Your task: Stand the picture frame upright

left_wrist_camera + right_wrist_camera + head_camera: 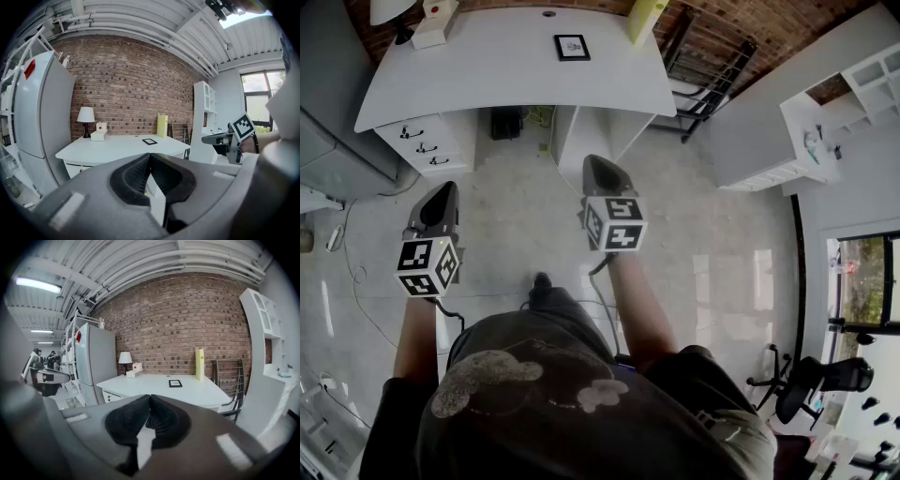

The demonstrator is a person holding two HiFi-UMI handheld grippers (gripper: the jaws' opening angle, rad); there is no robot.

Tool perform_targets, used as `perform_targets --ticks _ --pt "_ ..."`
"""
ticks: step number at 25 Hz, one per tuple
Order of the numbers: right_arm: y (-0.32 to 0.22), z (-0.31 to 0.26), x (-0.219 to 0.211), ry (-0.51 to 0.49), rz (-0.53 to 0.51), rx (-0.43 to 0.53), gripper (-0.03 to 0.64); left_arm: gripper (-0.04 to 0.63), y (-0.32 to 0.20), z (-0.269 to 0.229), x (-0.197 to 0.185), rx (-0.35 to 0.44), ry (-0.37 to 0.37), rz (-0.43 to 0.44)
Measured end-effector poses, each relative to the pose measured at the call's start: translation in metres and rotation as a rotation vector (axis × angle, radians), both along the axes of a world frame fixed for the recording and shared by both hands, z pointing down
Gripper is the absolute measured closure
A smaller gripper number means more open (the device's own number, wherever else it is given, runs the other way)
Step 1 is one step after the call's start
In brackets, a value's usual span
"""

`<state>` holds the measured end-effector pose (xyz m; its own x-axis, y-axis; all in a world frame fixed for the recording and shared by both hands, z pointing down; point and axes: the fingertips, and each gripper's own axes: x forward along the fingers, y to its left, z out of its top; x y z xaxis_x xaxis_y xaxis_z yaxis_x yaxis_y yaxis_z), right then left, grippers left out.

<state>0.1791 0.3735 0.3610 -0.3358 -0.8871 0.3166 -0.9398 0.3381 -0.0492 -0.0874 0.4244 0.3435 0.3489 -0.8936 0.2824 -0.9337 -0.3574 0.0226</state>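
So, head view first: the picture frame (572,47) is lying flat, face up, toward the far side of the white table (487,84), and I'm standing back on the floor with open tile between me and the table's front edge. Both tongs are well short of it. My right tongs (598,164) sit almost in line with the frame, just a bit to its right, while my left tongs (443,190) are way off to the left, so I'd say the right hand has the shorter trip. From up here the frame looks close to square-on to the table's front edge. I can't really call which side is the long one at this angle. Left gripper view: the tongs (150,158) are pressed together with nothing between them, and the frame (150,141) shows as a thin dark slab straight ahead above the tips, far off on the tabletop. Right gripper view: same deal, tongs (150,399) squeezed closed and empty, with the frame (175,383) ahead and slightly right of the tips. My guess is the whole next move is just closing that gap forward before any lifting of an edge can happen.
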Motion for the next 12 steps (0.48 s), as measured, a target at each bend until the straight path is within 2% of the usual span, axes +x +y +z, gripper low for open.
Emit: perform_targets --ticks 4,12 --pt "0.013 -0.006 -0.013 0.0 0.006 0.013 0.612 0.584 0.012 0.001 -0.007 0.004 -0.015 0.036" --pt "0.017 -0.011 -0.013 0.0 0.002 0.017 0.612 0.584 0.0 -0.009 -0.006 0.044 -0.007 0.027"
